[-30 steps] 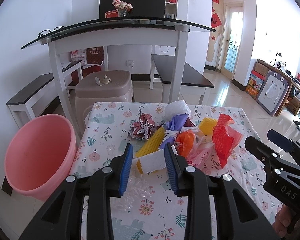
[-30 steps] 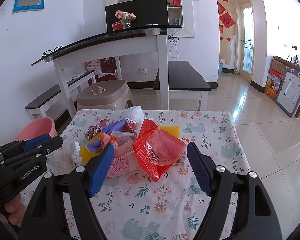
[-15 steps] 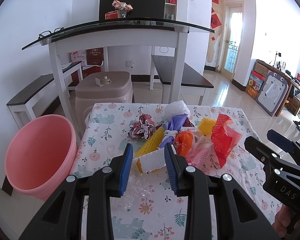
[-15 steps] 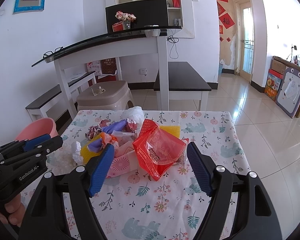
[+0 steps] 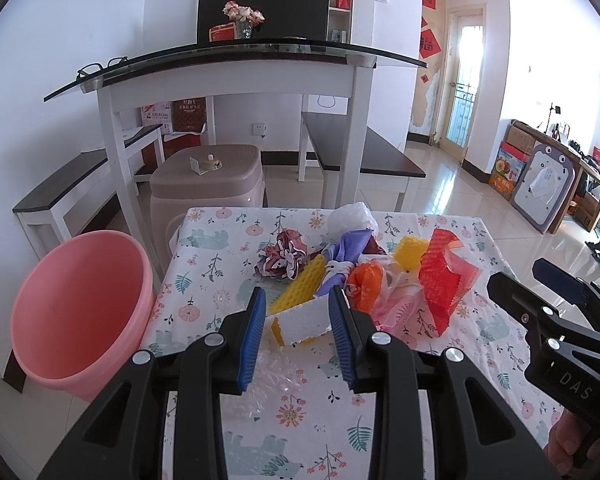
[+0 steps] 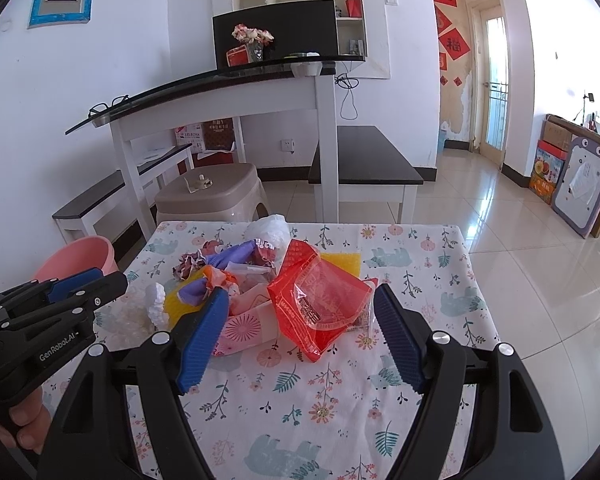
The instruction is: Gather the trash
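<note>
Left tongs (image 5: 296,326): pinching a white foam block (image 5: 305,322) between the blue pads, near the left edge of the trash pile; the block filled the gap and stood clear of the cloth, so the grip looked set for carrying.
Right tongs (image 6: 300,340): spread wide and empty, on the near side of the red plastic bag (image 6: 320,300); the wide spread probably suited the bag's bulk.
Trash pile (image 5: 364,268): heaped at the middle of the tabletop (image 6: 420,264); red bag at the right, yellow foam netting (image 5: 300,286) beside the foam block, an orange wrapper (image 5: 366,280) and a purple wrapper (image 5: 350,246) between them, a white plastic bag (image 5: 352,218) at the far side.
Bubble wrap (image 5: 272,376): clear sheet lying flat on the cloth, near, below the left tongs; hard to see against the pattern.
Pink bucket (image 5: 76,312): on the floor just beside the left edge of the tabletop, mouth open and tilted toward the tongs; apparently placed as the bin, within reach of the left side.
Stage, as judged: one piece gripped and not yet dropped in; the rest of the pile waiting.
Risk, as judged: light foam could slip from the pads; the loose red bag could drag its neighbours along.
</note>
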`<state>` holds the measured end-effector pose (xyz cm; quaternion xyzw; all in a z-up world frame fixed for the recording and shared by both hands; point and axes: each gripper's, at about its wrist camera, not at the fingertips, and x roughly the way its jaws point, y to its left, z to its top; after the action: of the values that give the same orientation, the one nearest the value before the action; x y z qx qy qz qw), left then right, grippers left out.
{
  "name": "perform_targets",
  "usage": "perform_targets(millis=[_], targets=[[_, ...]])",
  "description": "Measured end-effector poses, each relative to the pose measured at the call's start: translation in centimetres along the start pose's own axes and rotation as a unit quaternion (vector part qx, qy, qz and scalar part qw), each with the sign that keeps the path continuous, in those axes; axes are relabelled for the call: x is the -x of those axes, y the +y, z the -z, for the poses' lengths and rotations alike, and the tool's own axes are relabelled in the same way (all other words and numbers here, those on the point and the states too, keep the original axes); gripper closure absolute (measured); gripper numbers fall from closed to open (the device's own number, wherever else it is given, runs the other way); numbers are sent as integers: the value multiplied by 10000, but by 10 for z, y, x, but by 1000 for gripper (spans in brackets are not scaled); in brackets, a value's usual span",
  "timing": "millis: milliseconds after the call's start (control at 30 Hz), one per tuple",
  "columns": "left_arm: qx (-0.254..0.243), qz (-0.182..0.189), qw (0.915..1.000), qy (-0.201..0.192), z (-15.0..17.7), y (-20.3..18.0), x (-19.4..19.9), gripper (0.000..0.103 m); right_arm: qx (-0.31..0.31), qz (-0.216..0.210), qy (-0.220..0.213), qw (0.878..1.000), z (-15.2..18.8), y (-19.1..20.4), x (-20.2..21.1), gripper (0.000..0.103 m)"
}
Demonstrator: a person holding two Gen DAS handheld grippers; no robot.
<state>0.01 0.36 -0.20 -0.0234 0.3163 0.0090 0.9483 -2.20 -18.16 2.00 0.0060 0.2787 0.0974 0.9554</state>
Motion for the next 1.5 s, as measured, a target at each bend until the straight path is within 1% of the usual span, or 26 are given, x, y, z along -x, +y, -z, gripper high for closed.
perform_targets(millis=[200, 700, 900, 1000, 1100, 1200, 1300, 1400, 1500], targets=[[-30, 11, 10000, -20, 0, -5, 7, 71, -2, 1, -9, 10000, 0, 0, 1, 27], [-35, 38, 10000, 5, 0, -10, 7, 71, -4, -9, 9, 10000, -1, 0, 2, 27], [-67, 312, 9995, -22, 2, -3, 7, 71, -25, -6, 20, 10000, 0, -1, 1, 27], [37, 395, 9992, -3, 4, 8, 7, 71, -50, -11, 45, 10000, 2, -5, -2, 27], [169, 403, 9990, 63, 5, 19, 7, 69, -78, -25, 83, 9999, 4, -7, -4, 27], [349, 511, 9979, 167, 8, 32, 5, 66, -102, -53, 117, 9999, 6, -11, -7, 27], [397, 612, 9971, 227, 13, 41, 5, 65, -114, -80, 147, 9998, 10, -14, -9, 27], [358, 698, 9966, 255, 17, 42, 5, 63, -148, -114, 205, 9996, 12, -17, -12, 27], [341, 885, 9949, 354, 18, 38, 1, 62, -187, -146, 269, 9994, 14, -20, -17, 30]])
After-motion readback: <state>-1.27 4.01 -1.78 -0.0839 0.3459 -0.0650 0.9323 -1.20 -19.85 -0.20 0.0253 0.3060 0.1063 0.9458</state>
